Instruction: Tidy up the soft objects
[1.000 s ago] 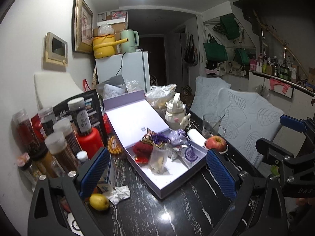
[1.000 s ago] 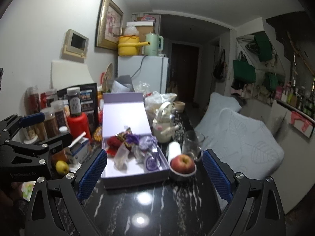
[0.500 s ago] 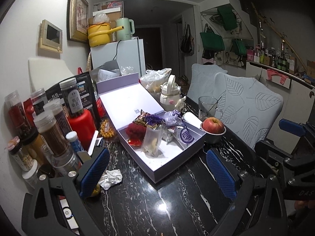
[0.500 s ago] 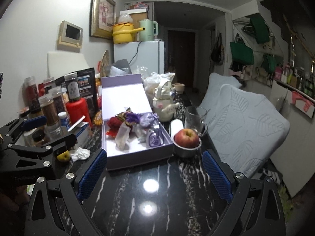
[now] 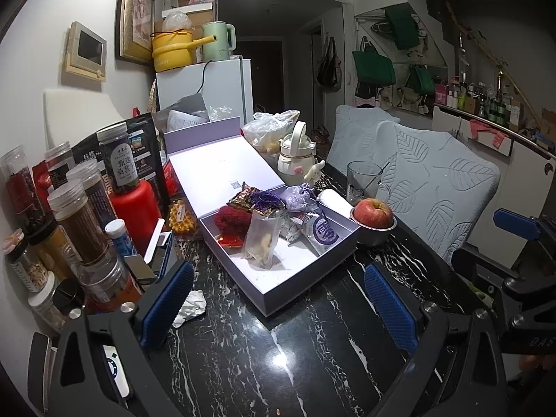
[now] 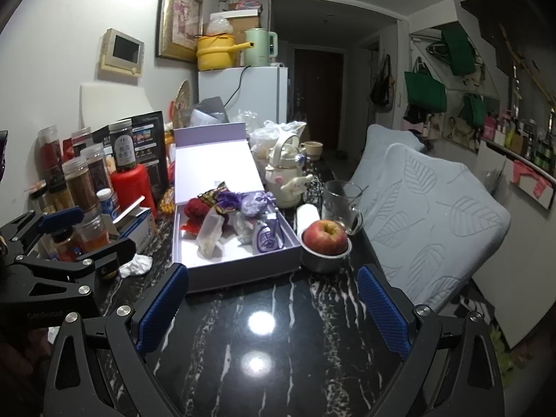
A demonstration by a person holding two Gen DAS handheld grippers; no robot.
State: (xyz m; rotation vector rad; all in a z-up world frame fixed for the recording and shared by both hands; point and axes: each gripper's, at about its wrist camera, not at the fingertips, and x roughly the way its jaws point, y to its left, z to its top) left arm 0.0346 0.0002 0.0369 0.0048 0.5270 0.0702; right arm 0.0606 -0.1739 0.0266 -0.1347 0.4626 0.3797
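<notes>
Over bare black marble table (image 6: 264, 365), our left gripper (image 5: 278, 305) and right gripper (image 6: 271, 309) hang wide open, empty; open lavender gift box (image 5: 312, 260), apple in steel bowl (image 6: 325, 239) and crowded spice jars (image 5: 80, 215) hem the far edge.

- Table (image 6: 264, 375): black stone w/ white veins, polished, glossy, mirrors lamp glare.
- Gift box (image 5: 312, 271): lilac card, matt; inside white, smooth.
- Red bundle (image 5: 231, 219) in box: fuzzy knit-like cloth.
- Sachet (image 5: 261, 239) near it: translucent, frosted look.
- Foil packs (image 5: 250, 198) at far end: shiny, crinkled.
- Bowl (image 6: 325, 260) under apple (image 6: 325, 237): brushed metal; apple skin glossy.
- Mug (image 6: 338, 205): clear glass.
- Jars (image 5: 81, 222) left: clear plastic, ribbed lids.
- Crumpled paper (image 5: 191, 307): white, creased.
- Gripper pads (image 6: 161, 307): blue, textured rubber-like; frames matt black.
- Cushions (image 6: 434, 229) right: quilted cloth, leaf pattern.
</notes>
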